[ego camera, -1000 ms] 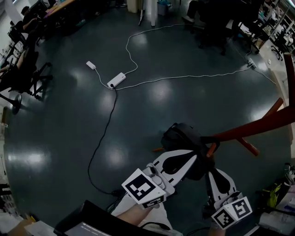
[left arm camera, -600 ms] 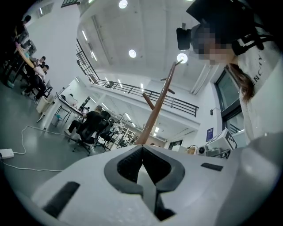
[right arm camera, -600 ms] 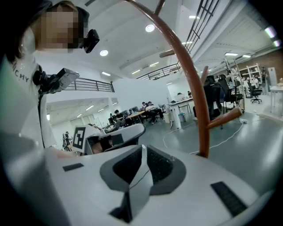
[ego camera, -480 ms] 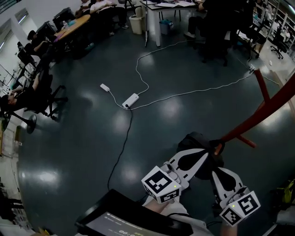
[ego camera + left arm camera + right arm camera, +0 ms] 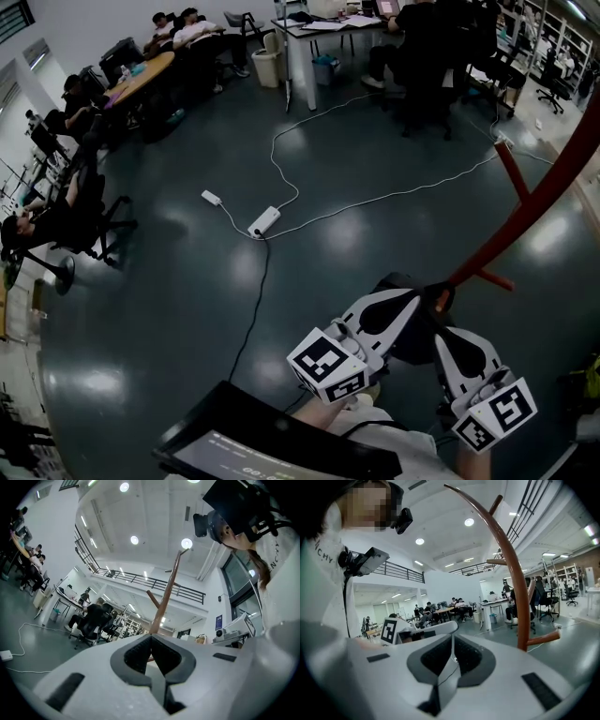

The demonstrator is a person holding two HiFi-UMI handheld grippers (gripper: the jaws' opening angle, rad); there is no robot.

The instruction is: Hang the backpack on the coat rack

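Observation:
The black backpack [image 5: 397, 279] hangs off the floor between my two gripper tips, right at the foot of the red coat rack [image 5: 525, 211]. My left gripper [image 5: 412, 300] has its jaws together on the backpack's top. In the left gripper view its tips [image 5: 151, 637] meet and the jaws hide the bag. My right gripper [image 5: 441, 330] bites the backpack's right side beside an orange part [image 5: 441, 300]. Its jaws are closing and stand nearly together [image 5: 452, 637]. The rack's pole [image 5: 511, 569] rises close ahead on the right, with its pegs [image 5: 166, 595] high above.
A white power strip [image 5: 265, 222] with white and dark cables lies on the dark floor ahead. Seated people, desks and office chairs [image 5: 84, 220] line the far and left sides. A dark flat device [image 5: 272, 441] sits at the view's bottom edge.
Both grippers have risen and carried the backpack up from the floor. The head view has tilted up, so the desks and more of the rack's pole show.

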